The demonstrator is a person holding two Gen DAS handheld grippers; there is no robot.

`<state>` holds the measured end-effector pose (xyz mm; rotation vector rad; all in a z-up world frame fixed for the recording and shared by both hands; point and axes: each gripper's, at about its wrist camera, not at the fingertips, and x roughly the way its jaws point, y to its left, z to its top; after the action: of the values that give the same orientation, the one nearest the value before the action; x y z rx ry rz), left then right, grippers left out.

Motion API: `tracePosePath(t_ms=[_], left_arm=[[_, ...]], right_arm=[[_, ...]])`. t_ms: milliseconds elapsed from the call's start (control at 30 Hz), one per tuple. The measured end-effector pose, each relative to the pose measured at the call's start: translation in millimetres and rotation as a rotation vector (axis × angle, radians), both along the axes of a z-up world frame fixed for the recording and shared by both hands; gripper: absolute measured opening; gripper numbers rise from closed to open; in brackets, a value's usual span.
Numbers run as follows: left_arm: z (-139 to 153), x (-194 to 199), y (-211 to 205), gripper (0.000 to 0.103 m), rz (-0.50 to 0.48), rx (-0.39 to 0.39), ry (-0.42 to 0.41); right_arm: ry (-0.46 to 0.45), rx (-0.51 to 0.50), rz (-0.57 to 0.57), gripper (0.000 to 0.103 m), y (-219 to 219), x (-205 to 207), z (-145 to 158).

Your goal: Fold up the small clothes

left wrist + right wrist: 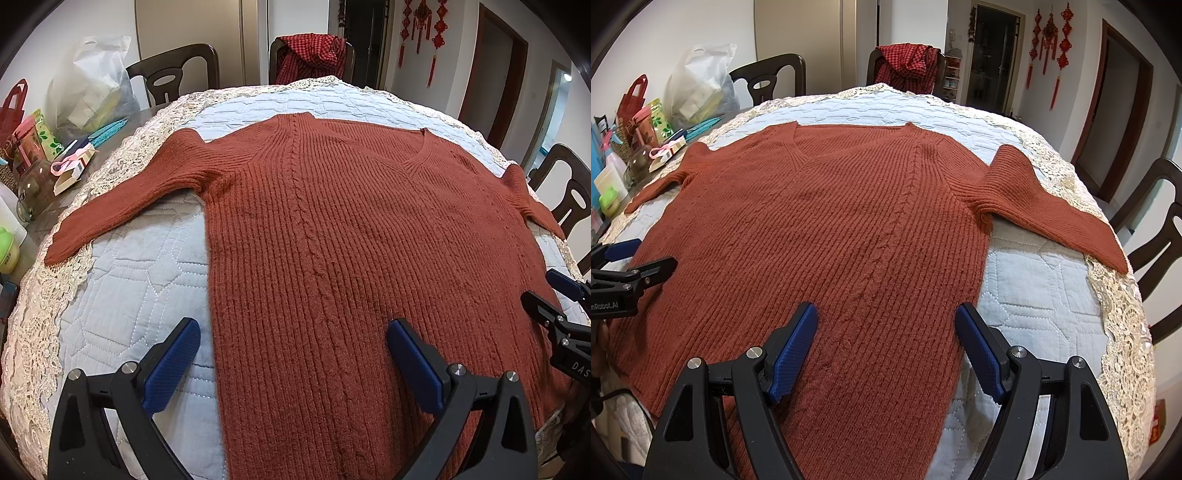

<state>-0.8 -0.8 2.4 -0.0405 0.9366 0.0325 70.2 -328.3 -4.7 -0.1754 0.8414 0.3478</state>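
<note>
The rust-red sweater (332, 236) lies flat, face up, sleeves spread, on the quilted tabletop (140, 280), ready for a first fold. Left tongs (293, 363) and right tongs (886, 349) hover wide open over its lower hem corners, gripping nothing.

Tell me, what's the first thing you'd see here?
A big rust-red knitted sweater lies spread flat in the middle, sleeves out, on a pale blue quilted cover. Nearest the camera, the left tool and right tool hang open over its lower part.
</note>
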Motion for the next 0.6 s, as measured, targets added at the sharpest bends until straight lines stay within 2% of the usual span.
tracePosePath(t_ms=[600], left_arm=[[-2.9,-0.4,0.2,0.103,0.002,0.002,0.003]], right_arm=[[0.006,0.005,-0.001,0.077,-1.6,0.9,-1.0]])
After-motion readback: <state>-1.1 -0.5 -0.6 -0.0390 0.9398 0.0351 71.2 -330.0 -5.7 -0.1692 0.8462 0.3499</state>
